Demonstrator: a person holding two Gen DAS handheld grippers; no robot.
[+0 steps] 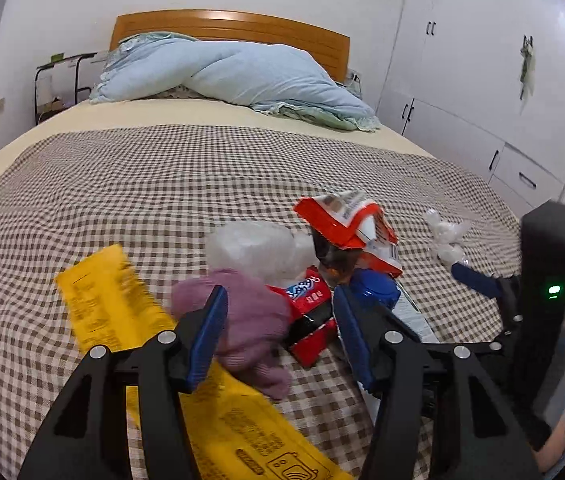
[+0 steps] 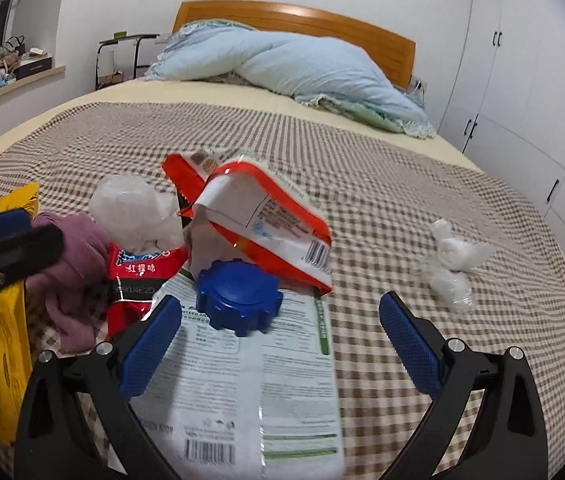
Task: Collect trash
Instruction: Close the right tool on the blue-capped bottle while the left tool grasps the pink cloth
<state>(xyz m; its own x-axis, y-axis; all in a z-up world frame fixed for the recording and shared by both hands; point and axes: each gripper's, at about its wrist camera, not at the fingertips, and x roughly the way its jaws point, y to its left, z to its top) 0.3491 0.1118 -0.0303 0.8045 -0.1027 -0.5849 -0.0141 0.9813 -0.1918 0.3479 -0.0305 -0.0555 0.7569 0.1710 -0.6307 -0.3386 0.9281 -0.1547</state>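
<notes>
A heap of trash lies on the checked blanket [image 1: 122, 184]. My left gripper [image 1: 280, 300] is half closed, with a purple cloth [image 1: 250, 320] between its pads and a red wrapper [image 1: 308, 300] beside the right pad. Under it lies a yellow bag [image 1: 110, 304]. My right gripper [image 2: 280, 300] stands wide open above a white printed bag [image 2: 242, 392] and a blue cap [image 2: 238, 296], touching neither. Behind the cap are a torn red-and-white snack bag [image 2: 266, 216] and crumpled clear plastic [image 2: 130, 204]. A knotted clear plastic scrap [image 2: 450, 264] lies apart to the right.
A light blue duvet [image 1: 234, 72] is bunched against the wooden headboard [image 1: 230, 24] at the far end. White wardrobes [image 1: 482, 100] run along the right side of the bed. A black side table [image 1: 62, 76] stands at the far left.
</notes>
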